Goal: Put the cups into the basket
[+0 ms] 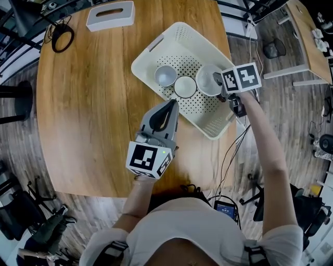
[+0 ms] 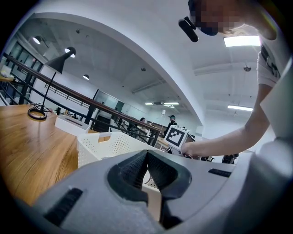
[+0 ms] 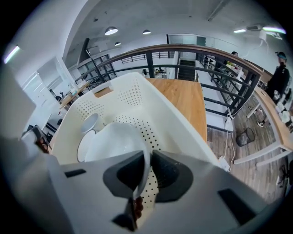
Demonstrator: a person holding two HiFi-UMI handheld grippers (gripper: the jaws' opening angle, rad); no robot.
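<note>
Right claw is gripping the round white cup by its rim, probably hovering; seat it in the white perforated plastic basket before releasing.

On your table the basket sits at 1 o'clock from the middle. Three cups stand in it in a row: left cup, middle cup just beside it at 4 o'clock, right cup at the middle cup's 2 o'clock. Your right gripper is at the basket's 3 o'clock side, with the right cup's rim between its jaws. Your left gripper is over the table at the basket's 7 o'clock. The box lies at the basket's 10 o'clock
</note>
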